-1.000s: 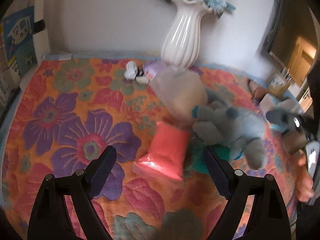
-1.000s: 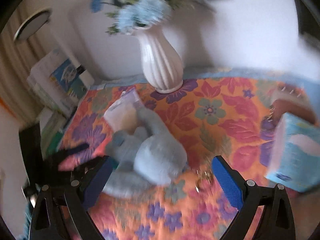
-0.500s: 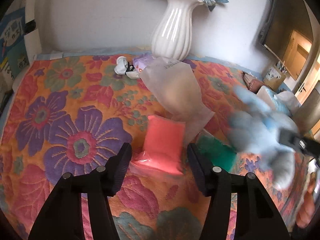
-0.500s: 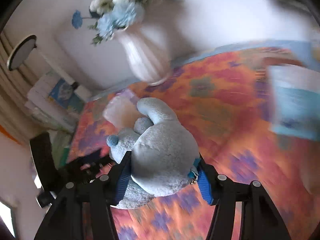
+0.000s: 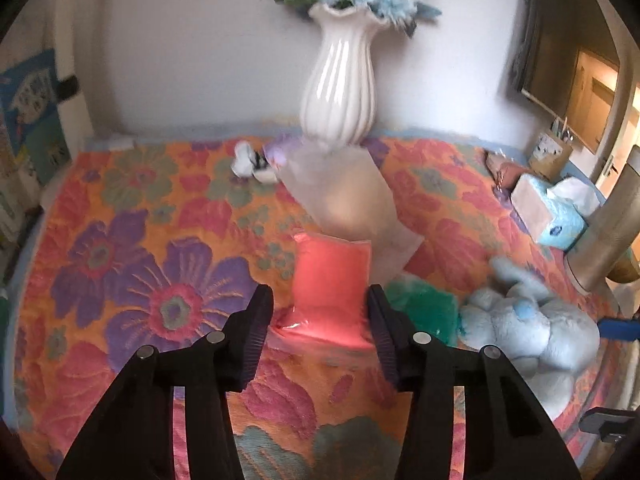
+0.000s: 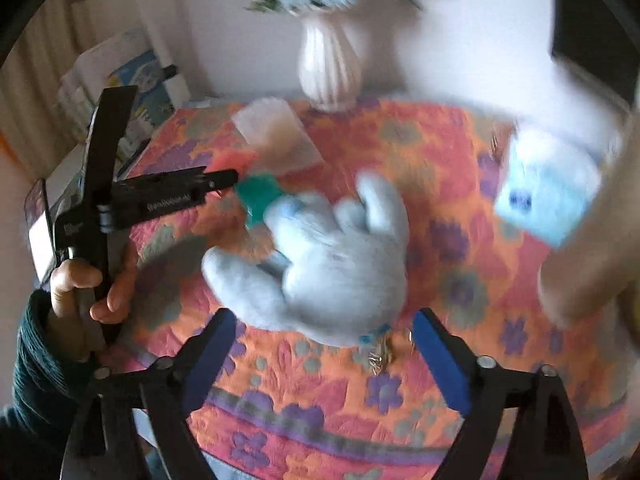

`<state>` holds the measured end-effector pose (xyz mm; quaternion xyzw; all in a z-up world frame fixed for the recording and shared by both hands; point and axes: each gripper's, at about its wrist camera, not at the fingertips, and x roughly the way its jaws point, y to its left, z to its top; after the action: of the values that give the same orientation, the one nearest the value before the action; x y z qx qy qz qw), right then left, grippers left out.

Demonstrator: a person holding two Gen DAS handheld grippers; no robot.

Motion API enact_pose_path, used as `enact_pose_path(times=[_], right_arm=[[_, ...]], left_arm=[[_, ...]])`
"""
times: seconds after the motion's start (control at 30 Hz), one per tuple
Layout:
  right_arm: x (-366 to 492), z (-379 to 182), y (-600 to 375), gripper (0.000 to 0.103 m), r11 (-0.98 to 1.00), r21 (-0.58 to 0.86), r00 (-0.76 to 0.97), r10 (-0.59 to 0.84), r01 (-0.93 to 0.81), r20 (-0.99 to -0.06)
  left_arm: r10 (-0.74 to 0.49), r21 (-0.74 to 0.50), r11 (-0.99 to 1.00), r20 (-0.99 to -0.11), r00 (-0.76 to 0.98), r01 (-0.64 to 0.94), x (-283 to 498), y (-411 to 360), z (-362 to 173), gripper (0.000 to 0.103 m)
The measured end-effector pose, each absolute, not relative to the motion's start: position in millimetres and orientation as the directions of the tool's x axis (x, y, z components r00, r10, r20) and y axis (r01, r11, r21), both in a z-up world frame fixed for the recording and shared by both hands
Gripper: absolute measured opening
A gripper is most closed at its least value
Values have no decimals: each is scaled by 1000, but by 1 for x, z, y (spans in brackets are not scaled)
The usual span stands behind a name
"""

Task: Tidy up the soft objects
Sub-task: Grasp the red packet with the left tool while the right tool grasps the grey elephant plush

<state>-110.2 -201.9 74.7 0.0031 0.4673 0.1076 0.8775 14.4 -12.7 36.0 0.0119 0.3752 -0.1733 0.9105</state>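
Pink pouch: a soft, salmon-pink plastic-wrapped pouch (image 5: 330,280) lies on the flowered quilted cloth (image 5: 120,264) covering the bench, just ahead of your left claw.
Left claw: your left claw (image 5: 320,316) is closing, its black fingers either side of the pouch's near end; whether the pads press on it yet cannot be told.
Plush toy: a pale blue fluffy plush animal (image 6: 332,256) lies on the cloth to the right of the pouch.
Right claw: your right claw (image 6: 324,344) is opening, its blue-padded fingers wide and clear of the toy, which lies just beyond them.
Green pouch: a soft green bag (image 5: 428,308) sits between pouch and toy.
Frosted bag: a translucent whitish bag (image 5: 344,196) lies behind the pouch, reaching toward a white ribbed vase (image 5: 340,92).
Tissue box: a light blue one (image 5: 548,212) stands far right.
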Motion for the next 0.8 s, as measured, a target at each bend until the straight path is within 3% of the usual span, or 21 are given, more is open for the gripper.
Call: enact_pose_path(times=[0.17, 0.37, 0.57, 0.63, 0.67, 0.8], right_arm=[[-85, 66, -193, 93, 981, 22, 555, 128, -193, -822], [-79, 61, -224, 93, 945, 297, 538, 323, -138, -778], [-68, 32, -216, 93, 952, 295, 485, 298, -85, -822], [-73, 31, -208, 87, 962, 253, 530, 269, -103, -804], [-75, 31, -201, 74, 963, 235, 542, 269, -132, -797], [-78, 33, -192, 67, 972, 177, 596, 233, -153, -768]], left_arm=[[-314, -147, 945, -665, 678, 293, 15, -1, 41, 45], [-333, -196, 942, -665, 668, 274, 21, 6, 41, 45], [-313, -192, 949, -657, 685, 249, 17, 10, 44, 45], [-297, -178, 954, -656, 694, 240, 15, 10, 45, 45], [-286, -170, 957, -656, 698, 233, 14, 10, 46, 45], [-257, -160, 966, -659, 707, 202, 12, 14, 46, 45]])
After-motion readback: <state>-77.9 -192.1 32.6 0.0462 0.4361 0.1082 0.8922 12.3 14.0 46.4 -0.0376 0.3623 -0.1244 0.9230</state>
